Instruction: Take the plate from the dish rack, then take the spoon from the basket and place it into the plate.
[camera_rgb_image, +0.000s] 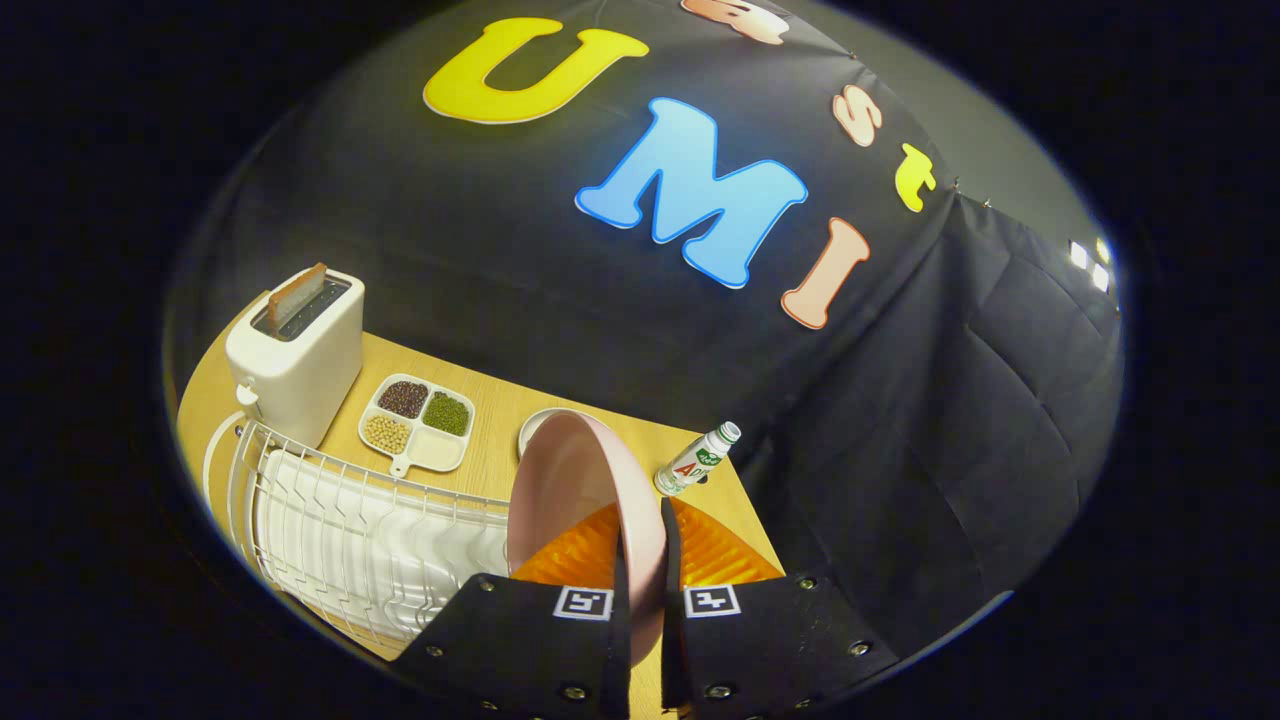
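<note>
Between the fingers, gripper (643, 590) clamped on pink plate (575, 490) rim, plate upright, lifted clear of dish rack (340, 530) at 9 o'clock; step one underway; next: set plate down flat.

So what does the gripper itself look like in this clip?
The gripper has two broad flat plates studded with small round screws. Each plate carries a square black-and-white marker near its inner top corner. Two thin fingers run forward from them, close and parallel.
</note>
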